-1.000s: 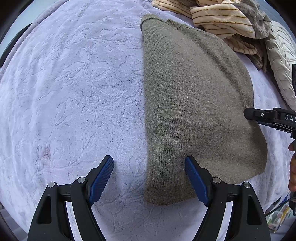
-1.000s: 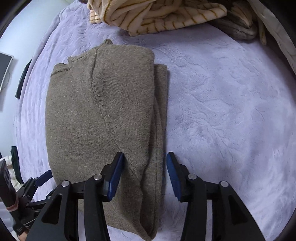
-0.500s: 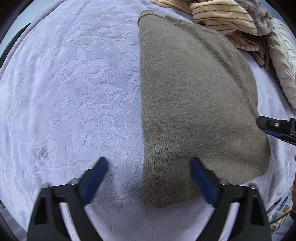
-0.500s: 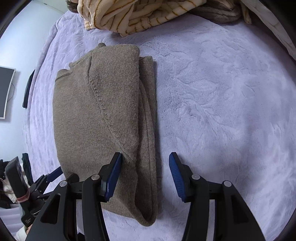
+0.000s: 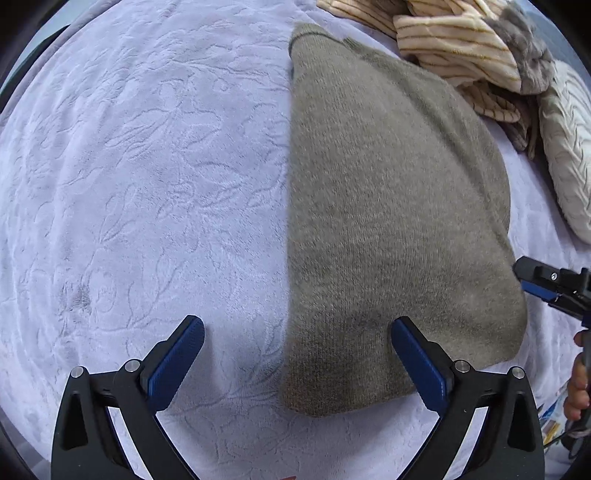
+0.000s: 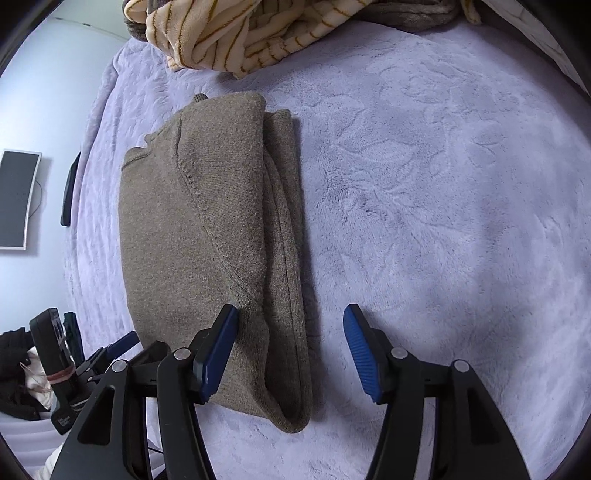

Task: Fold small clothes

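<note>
We list: one olive-brown knitted sweater, folded lengthwise, flat on the lilac embossed plush blanket. Left gripper gapes wide, holding nothing, straddling its near left edge; right gripper likewise, at its right edge. Striped cream fleece garment far behind.

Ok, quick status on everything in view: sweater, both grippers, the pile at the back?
Brown knit sweater: folded lengthwise, flat on the lavender blanket.
Left gripper: open, straddling the sweater's near left edge.
Right gripper: open, straddling its near right edge.
Striped cream garment: crumpled, unfolded.
</note>
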